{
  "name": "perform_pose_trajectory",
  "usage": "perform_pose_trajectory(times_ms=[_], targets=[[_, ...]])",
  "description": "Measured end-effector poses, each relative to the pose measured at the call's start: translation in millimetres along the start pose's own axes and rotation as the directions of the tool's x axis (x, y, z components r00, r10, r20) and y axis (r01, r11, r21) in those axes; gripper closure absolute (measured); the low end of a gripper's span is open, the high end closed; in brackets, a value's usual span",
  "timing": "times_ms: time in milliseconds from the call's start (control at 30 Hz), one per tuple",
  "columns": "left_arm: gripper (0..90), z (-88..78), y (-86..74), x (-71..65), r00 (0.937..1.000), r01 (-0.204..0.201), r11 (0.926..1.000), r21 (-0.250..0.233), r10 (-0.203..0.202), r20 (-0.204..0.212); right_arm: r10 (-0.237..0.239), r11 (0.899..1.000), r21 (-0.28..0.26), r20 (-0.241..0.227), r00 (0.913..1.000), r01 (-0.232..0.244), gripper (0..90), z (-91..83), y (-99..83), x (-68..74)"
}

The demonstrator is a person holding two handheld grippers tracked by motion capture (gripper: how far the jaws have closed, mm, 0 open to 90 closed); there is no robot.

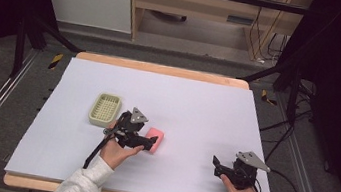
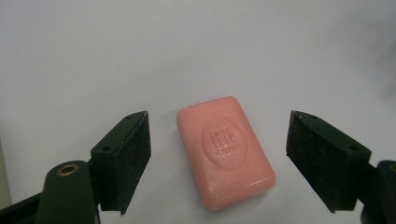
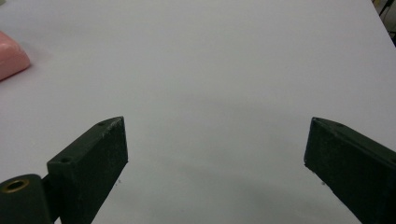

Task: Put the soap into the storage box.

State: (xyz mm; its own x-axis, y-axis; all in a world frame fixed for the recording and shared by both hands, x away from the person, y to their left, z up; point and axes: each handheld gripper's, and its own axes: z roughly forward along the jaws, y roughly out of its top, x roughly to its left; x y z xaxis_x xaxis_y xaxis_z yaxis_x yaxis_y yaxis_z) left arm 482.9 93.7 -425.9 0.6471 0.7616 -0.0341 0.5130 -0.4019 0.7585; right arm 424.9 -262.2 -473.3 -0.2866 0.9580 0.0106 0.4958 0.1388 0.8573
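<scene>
The broad table under its pale lavender-white sheet [image 1: 197, 110] gives you plenty of bare surface, which is why the few things on it sit well apart and are easy to approach. Left of centre lies the pale green rectangular plastic soap dish with its slotted grid floor [image 1: 105, 109], standing flat and empty, likely waiting to receive the bar. Your right gripper [image 1: 219, 164] rests low near the front right of the sheet, its jaws spread wide with nothing between them but bare cloth, parked out of the way so the other hand has room. Your left gripper [image 2: 218, 161] is the working one — its jaws stand wide apart and hold nothing, one pad on each side of the soap, neither touching it. The pink rectangular bar of soap with a stamped oval seal [image 2: 223, 150] lies flat on the sheet just right of the dish, skewed a little to the pads. The jaws bracket its narrower sides, so closing should grip it squarely — though I judge the waxy surface could slip if you squeeze off-centre.
</scene>
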Motion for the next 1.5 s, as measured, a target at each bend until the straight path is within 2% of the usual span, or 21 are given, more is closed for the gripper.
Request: perform_pose_trajectory(times_ms=[367, 600, 1033, 1367, 1500], targets=[[21.5, 15.3, 0.1, -5.2, 1.0, -0.004, 0.9993, 0.038, 0.003, 0.003, 0.008, 1.0, 0.004, -0.007, 0.9999, -0.008, 6.4, 0.2, 0.0, 0.5], [20.2, 27.4, -2.4, -7.1, 0.9999, -0.001, 0.9975, 0.07, 0.002, -0.012, 0.009, 1.0, 0.004, -0.007, 0.9999, -0.009, 6.3, 0.3, -0.1, 0.2], [19.2, 39.7, -5.4, -8.9, 0.9998, 0.0, 0.994, 0.109, 0.002, -0.018, 0.005, 1.0, 0.008, -0.006, 1.0, -0.005, 6.4, 0.9, -0.2, -0.1], [19.9, 47.3, -7.7, -8.2, 0.9994, 0.019, 0.9896, 0.143, -0.014, -0.032, 0.004, 1.0, 0.014, -0.008, 1.0, -0.004, 6.4, 1.3, -0.3, -0.2], [22.1, 49.9, -8.2, -8.4, 0.9993, 0.026, 0.9895, 0.142, -0.022, -0.03, 0.003, 1.0, 0.016, -0.009, 1.0, -0.003, 6.5, 1.5, -0.3, -0.1]])
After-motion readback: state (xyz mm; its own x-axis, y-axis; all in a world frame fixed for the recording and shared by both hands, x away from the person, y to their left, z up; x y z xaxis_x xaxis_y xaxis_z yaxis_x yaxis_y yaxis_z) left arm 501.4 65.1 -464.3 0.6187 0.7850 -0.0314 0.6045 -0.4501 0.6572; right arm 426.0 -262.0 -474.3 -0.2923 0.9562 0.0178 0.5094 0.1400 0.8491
